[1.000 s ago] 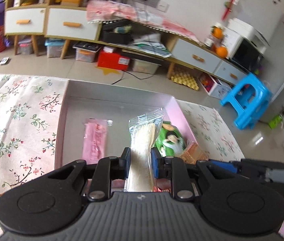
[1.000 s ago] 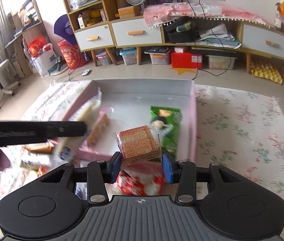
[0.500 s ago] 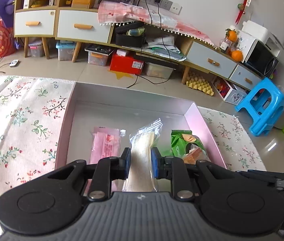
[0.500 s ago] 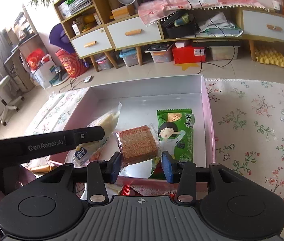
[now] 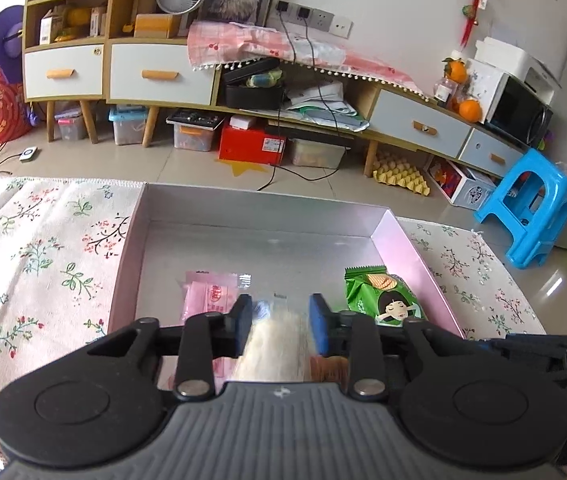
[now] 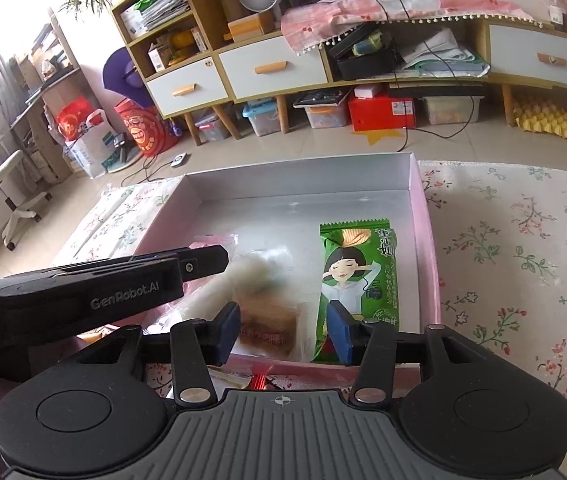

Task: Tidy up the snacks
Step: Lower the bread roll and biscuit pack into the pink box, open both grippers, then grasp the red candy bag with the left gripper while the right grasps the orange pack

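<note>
Nearest the left wrist camera, the left hand-held gripper (image 5: pixel 280 324) has its jaws opening, and a pale cream packet (image 5: pixel 273 350) (blurred, so its print cannot be read) lies in the gap with clear space on both sides, no longer pinched. The right hand-held gripper (image 6: pixel 282 330) is likewise opening its jaws over the near end of the box (image 6: pixel 425 216); a brown cracker packet (image 6: pixel 269 326) in clear wrap sits between the blue pads (image 6: pixel 230 330) without being pressed by them. From the right wrist camera the left hand-held gripper reaches in from the left as a long black bar, its tip above the pale cream packet, which lies just left of the cracker packet. Just right of the cracker packet a green packet (image 6: pixel 353 268) with a cartoon girl lies lengthwise along the right wall of the box, its near end just behind the right pad. To the left of the pale cream packet a pink packet (image 5: pixel 207 298) lies flat on the silvery floor of the box. The box is shallow, pink outside, and rests on a desk under a floral cloth (image 5: pixel 39 248). Beyond the desk edge the tiled floor carries a red box (image 5: pixel 251 144), a yellow egg tray (image 5: pixel 401 174) and a blue stool (image 5: pixel 531 216).
</note>
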Motion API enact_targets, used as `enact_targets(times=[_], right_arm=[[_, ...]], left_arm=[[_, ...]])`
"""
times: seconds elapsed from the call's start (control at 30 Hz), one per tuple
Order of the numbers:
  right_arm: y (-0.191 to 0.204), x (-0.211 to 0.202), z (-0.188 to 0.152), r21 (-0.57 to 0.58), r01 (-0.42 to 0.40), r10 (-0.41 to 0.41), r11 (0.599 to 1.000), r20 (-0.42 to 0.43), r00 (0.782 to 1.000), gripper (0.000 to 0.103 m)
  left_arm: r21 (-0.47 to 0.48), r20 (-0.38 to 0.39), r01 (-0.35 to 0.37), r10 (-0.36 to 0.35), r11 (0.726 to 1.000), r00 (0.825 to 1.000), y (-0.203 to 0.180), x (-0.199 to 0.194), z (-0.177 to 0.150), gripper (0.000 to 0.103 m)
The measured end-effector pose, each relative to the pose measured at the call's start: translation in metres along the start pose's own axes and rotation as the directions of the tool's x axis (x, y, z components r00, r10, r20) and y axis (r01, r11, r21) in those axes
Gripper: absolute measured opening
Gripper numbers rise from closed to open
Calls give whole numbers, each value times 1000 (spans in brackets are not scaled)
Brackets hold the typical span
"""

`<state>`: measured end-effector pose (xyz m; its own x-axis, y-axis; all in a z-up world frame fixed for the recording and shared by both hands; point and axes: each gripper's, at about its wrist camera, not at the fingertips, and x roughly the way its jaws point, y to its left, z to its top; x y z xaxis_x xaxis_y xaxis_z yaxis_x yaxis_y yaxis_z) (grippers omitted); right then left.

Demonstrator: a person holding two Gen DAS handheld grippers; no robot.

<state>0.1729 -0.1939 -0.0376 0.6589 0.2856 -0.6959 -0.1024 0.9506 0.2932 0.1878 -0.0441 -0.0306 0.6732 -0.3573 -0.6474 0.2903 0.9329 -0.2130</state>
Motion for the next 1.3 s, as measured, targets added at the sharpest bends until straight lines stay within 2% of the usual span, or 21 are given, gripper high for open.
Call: enact_targets(times=[0.07,0.2,0.3,0.43,0.5,0.63,0.83,0.9,1.0,1.3], right_arm=[[0,-2,0,2,4,-4,1000,2,1000,55],[0,-6,0,-7,12,-12,1000,4,1000,63],[0,-9,-1,-21,17,-17,1000,2,1000,66],[0,-17,-3,-42,27,-27,999,3,1000,70],[-1,-21,-4,-50,31,-31,998,4,1000,73],[-1,-30,-6,-65,52,-52,997,3,999,81],[1,-41,-12,-85,80,-81,993,-8,997,84],[3,-46,-14,-95,87,-88,992,-5,996,90],[6,-53,-18,-115,95,-96,989,1,995,92],[19,-66,-33,-161,98,-100,982,-3,995,95]], left_arm=[[11,-2,3,-3,1000,1000,-1,-1,0,32],[9,-10,7,-6,1000,1000,0,-2,0,43],[2,-13,17,-17,1000,1000,2,-6,0,49],[7,-18,27,-26,1000,999,4,-12,0,51],[8,-22,27,-27,1000,999,5,-16,0,61],[-2,-42,34,-34,999,999,7,-24,-2,71],[51,-56,2,1,999,998,11,-42,-10,85],[58,-55,-7,11,998,998,15,-48,-12,90],[73,-49,-35,39,997,998,21,-59,-16,95],[117,-22,-101,105,988,994,43,-88,-28,103]])
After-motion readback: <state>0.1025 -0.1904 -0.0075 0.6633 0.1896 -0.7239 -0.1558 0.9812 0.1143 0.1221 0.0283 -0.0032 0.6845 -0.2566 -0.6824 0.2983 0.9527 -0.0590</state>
